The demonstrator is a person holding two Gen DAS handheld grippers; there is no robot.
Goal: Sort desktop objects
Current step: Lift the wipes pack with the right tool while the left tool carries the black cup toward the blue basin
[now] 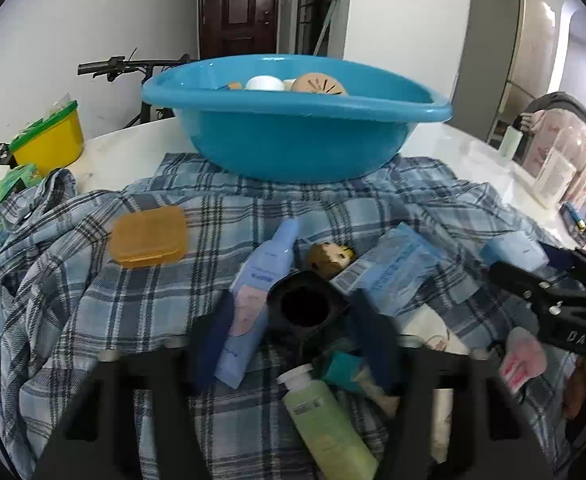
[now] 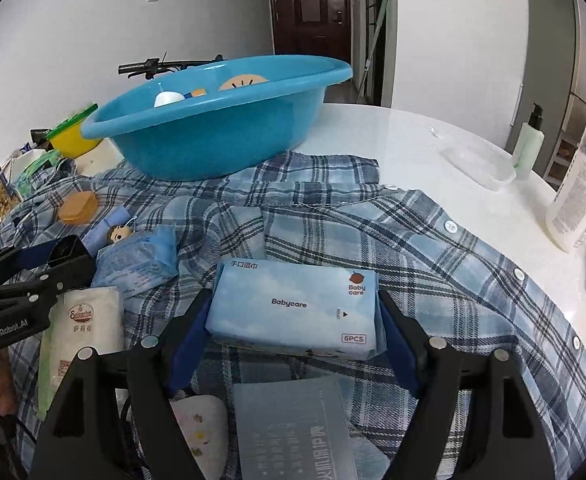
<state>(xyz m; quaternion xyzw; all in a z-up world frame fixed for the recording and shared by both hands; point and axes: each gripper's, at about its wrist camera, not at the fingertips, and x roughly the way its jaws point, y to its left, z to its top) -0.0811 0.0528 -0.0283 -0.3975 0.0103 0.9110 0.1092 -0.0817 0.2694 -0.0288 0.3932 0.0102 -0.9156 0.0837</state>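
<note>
The left tool (image 1: pixel 293 320) is closing around a black square-rimmed cup (image 1: pixel 305 305), its blue pads sitting on either side of the cup; whether they are pressing on it I cannot tell. The cup is lying on the plaid shirt (image 1: pixel 93 300) in front of the blue basin (image 1: pixel 293 136), between a pale blue bottle (image 1: pixel 261 292) on its left and a blue wipes packet (image 1: pixel 393 272) on its right. Just behind the cup, toward the basin, a small doll head (image 1: pixel 331 258) is lying. An orange lidded box (image 1: pixel 149 236) is resting left of the bottle, also in front of the basin.

The right tool (image 2: pixel 293 320) is gripping a Babycare wipes pack (image 2: pixel 293 308), its blue pads pressing on both ends. The pack is sitting over the shirt on the bench (image 2: pixel 413 136), in front of the basin and to its right. The basin is holding a white cap (image 2: pixel 168 99) and a tan round disc (image 2: pixel 243 81).
</note>
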